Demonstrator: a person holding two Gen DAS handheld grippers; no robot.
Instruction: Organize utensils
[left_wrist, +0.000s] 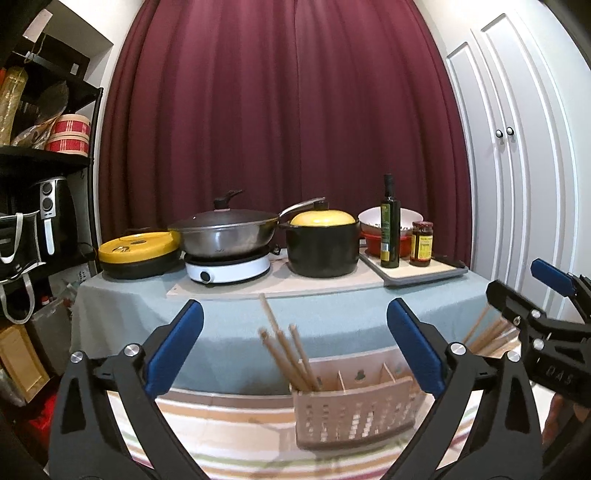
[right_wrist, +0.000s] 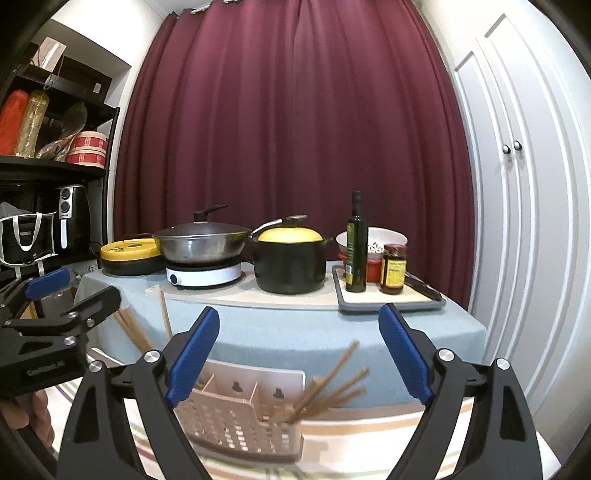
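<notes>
Left gripper (left_wrist: 295, 347): we held its blue-padded jaws spread wide, with nothing between them. Just below and ahead of it stood the pale perforated utensil holder (left_wrist: 354, 417), divided into compartments, resting on a striped cloth (left_wrist: 229, 443). A bundle of wooden chopsticks (left_wrist: 291, 354) leaned out of the holder's left end compartment, tips tilted up and to the left. At the right edge of this view the right gripper (left_wrist: 524, 295) appeared side-on, and further chopsticks (left_wrist: 487, 332) showed behind it; blur prevented us from telling which compartment they occupied.

Right gripper (right_wrist: 299, 354): we likewise held its jaws wide apart and empty. From this side the chopsticks (right_wrist: 328, 387) rose from the holder's right end compartment and fanned up and to the right. The utensil holder (right_wrist: 240, 424) sat just below the left finger (right_wrist: 192, 358). The left gripper (right_wrist: 70, 291) entered at the left edge, a hand (right_wrist: 26, 417) visible beneath it.

Beyond both grippers stood a table under a blue-grey cloth (right_wrist: 295, 339). On it, from left to right: a yellow-lidded pan (left_wrist: 136, 254), a lidded wok (left_wrist: 225, 232) on a white cooker (left_wrist: 229, 269), a black pot with yellow lid (left_wrist: 323, 243), and a tray (left_wrist: 424, 275) bearing a dark bottle (left_wrist: 390, 225) and a jar (left_wrist: 422, 243). A maroon curtain (left_wrist: 277, 110) hung behind.
</notes>
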